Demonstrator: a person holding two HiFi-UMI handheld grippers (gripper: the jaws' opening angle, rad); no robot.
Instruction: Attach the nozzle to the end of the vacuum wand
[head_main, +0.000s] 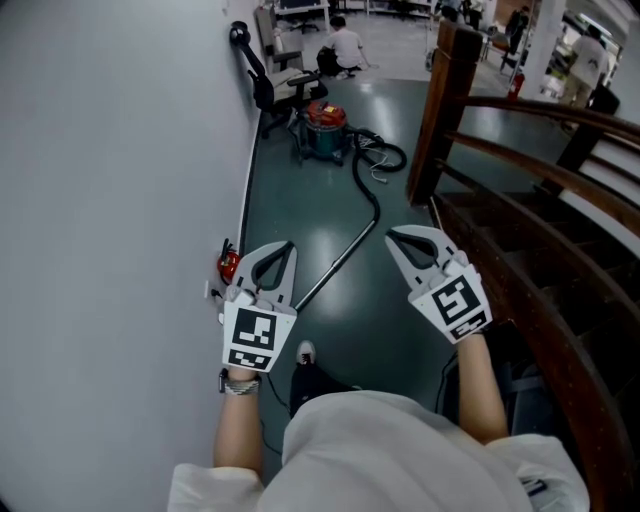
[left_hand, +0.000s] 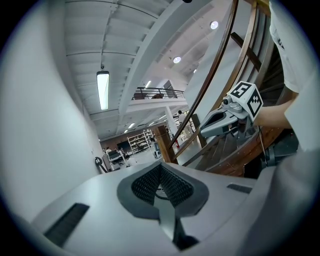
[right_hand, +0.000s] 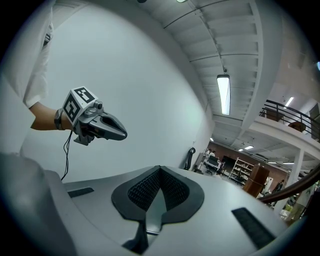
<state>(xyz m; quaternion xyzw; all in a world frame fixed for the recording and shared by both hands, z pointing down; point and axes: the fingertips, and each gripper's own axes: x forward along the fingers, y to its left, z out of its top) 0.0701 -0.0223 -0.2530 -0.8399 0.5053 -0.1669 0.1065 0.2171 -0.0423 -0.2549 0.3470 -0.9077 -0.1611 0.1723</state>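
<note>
A red and green vacuum cleaner (head_main: 324, 128) stands on the dark floor far ahead. Its black hose (head_main: 368, 172) curves toward me and joins a thin metal wand (head_main: 338, 262) lying on the floor between my hands. I hold my left gripper (head_main: 287, 246) shut and empty in the air, just left of the wand's near end. My right gripper (head_main: 391, 236) is also shut and empty, right of the wand. Each shows in the other's view: the right gripper (left_hand: 202, 133) and the left gripper (right_hand: 125, 134). I cannot pick out a nozzle.
A white wall (head_main: 110, 200) runs along the left, with a small red object (head_main: 229, 265) at its foot. A wooden stair railing (head_main: 520, 190) and post (head_main: 445, 100) close off the right. An office chair (head_main: 275, 88) and a seated person (head_main: 346, 46) are beyond the vacuum. My shoe (head_main: 305, 352) is near the wand.
</note>
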